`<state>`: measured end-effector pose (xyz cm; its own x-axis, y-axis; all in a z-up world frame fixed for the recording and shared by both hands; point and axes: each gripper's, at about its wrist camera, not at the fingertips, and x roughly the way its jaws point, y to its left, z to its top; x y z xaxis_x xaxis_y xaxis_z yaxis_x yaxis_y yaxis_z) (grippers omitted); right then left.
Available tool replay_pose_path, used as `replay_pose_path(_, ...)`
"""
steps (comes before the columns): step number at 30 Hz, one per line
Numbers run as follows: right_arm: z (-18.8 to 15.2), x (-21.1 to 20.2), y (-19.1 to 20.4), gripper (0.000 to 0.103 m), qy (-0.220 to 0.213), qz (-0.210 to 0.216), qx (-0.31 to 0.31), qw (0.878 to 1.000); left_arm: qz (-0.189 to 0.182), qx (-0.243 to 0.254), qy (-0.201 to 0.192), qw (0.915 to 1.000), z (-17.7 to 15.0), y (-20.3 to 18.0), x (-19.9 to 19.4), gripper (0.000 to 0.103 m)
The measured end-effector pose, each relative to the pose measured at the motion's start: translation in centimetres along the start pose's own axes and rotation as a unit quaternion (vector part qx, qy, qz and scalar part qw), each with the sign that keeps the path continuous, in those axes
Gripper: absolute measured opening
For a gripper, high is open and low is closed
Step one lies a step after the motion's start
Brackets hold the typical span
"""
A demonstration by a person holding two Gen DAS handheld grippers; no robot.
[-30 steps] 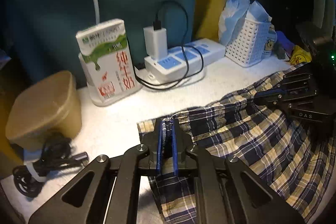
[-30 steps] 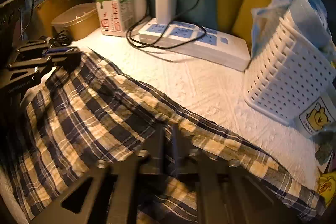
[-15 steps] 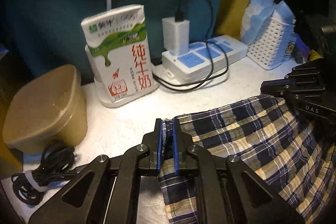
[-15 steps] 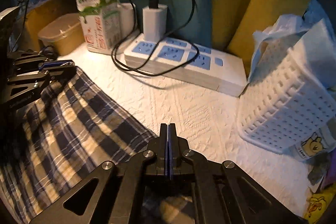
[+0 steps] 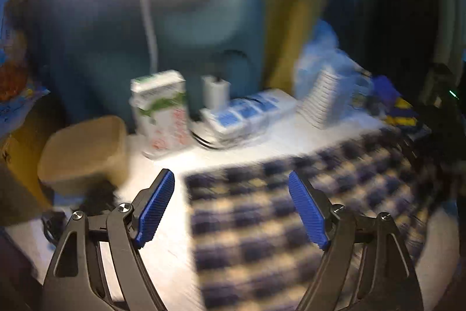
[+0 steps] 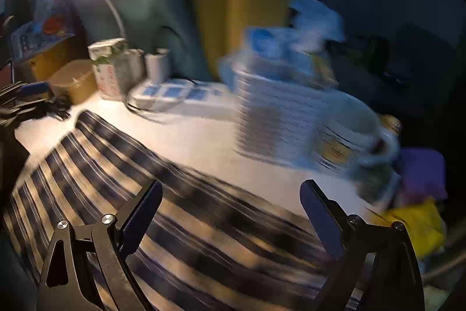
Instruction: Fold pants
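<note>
Beside pants (image 5: 262, 223) edge, bare tabletop (image 5: 169, 171).

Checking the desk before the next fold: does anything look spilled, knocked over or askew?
Nothing stands out. The milk carton stands upright, and the plaid pants lie flat on the desk; motion blur hides finer detail.

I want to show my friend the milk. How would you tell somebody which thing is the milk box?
Look along the back of the white table, where it meets the blue wall. The milk carton stands upright there, between the squat brown lidded tub to its left and the white power strip to its right. It is the only tall box, white with green splashes and red writing.
</note>
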<state>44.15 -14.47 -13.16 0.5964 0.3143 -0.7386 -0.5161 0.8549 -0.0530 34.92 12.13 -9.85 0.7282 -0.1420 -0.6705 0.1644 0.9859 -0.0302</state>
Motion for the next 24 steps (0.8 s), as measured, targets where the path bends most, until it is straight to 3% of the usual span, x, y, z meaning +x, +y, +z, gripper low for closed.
replay_pose_path(2, -1.0, -0.5, -1.9, 0.093, 0.004, -0.012, 0.002, 1.0, -0.015, -0.002, 0.014, 0.9998, -1.2, -1.8, 0.0, 0.081)
replay_pose_path(4, -1.8, -0.4, -3.9, 0.079, 0.016, -0.019, 0.012, 1.0, -0.027, -0.004, 0.037, 0.9989, -2.8, -3.2, 0.5, 0.081)
replay_pose_path(7, -2.4, 0.3, -5.3, 0.068, 0.032, -0.011, 0.011, 0.999, -0.031, -0.013, 0.068, 0.9971, -4.3, -4.6, 1.7, 0.081)
replay_pose_path(8, -2.7, 1.0, -5.4, 0.061, 0.043, -0.017, 0.006, 0.999, -0.031, -0.018, 0.077, 0.9964, -4.7, -4.5, 1.9, 0.081)
replay_pose_path(9, -3.0, 2.3, -5.5, 0.042, 0.064, -0.025, 0.004, 0.998, -0.03, -0.02, 0.085, 0.9957, -5.1, -4.6, 2.2, 0.081)
replay_pose_path(10, -3.1, 3.1, -5.7, 0.032, 0.078, -0.025, 0.006, 0.997, -0.017, -0.016, 0.094, 0.9953, -5.5, -4.7, 2.7, 0.081)
replay_pose_path(13, -3.0, 5.1, -5.6, 0.03, 0.093, -0.031, -0.001, 0.995, 0.056, 0.011, 0.118, 0.9913, -6.5, -4.5, 4.6, 0.081)
replay_pose_path(18, -1.4, 6.0, -7.3, 0.031, 0.083, -0.069, 0.032, 0.994, 0.069, 0.0, 0.116, 0.9908, -6.2, -3.5, 3.9, 0.082)
replay_pose_path(24, -1.7, 0.2, -5.3, 0.031, 0.03, -0.032, 0.018, 0.999, 0.025, -0.011, 0.069, 0.9972, -4.8, -5.6, -1.2, 0.082)
